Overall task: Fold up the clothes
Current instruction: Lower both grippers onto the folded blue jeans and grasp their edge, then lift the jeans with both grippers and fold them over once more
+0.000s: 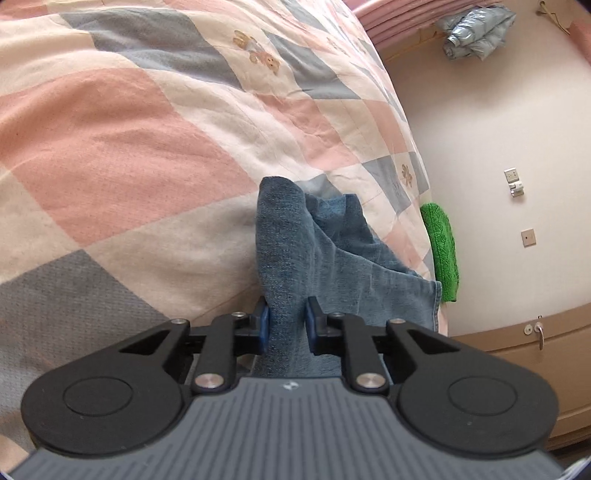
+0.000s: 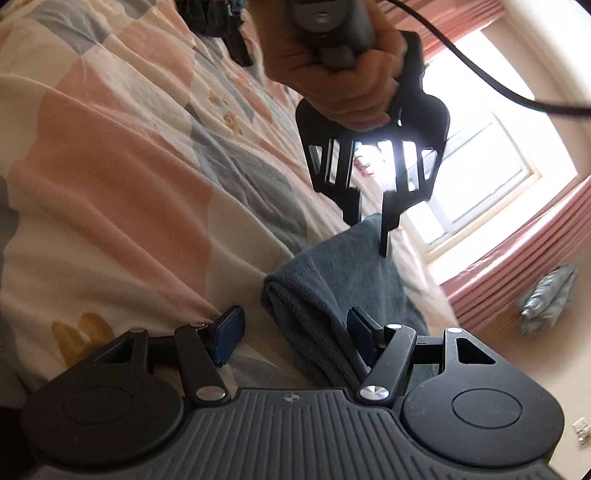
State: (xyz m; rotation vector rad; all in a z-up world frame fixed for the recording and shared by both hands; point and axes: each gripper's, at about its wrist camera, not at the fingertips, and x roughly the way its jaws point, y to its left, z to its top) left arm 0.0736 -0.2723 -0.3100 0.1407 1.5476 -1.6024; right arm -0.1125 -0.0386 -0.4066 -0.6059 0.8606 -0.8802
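Observation:
A blue denim garment (image 1: pixel 332 254) lies bunched on the checked quilt (image 1: pixel 129 147) near the bed's edge. My left gripper (image 1: pixel 287 325) is shut on a thick fold of the denim, which rises between its blue pads. In the right wrist view the same denim (image 2: pixel 332 288) runs between the spread fingers of my right gripper (image 2: pixel 295 332), which is open and not clamping it. The left gripper (image 2: pixel 371 221) shows there from the far side, held in a hand, its fingers pinching the denim's far end.
A green knitted item (image 1: pixel 443 251) hangs at the bed's edge. A silvery blue jacket (image 1: pixel 476 33) lies on the floor by pink curtains (image 2: pixel 517 251). Dark clothes (image 2: pixel 225 22) sit at the far end of the bed. A wooden cabinet (image 1: pixel 535 350) stands to the right.

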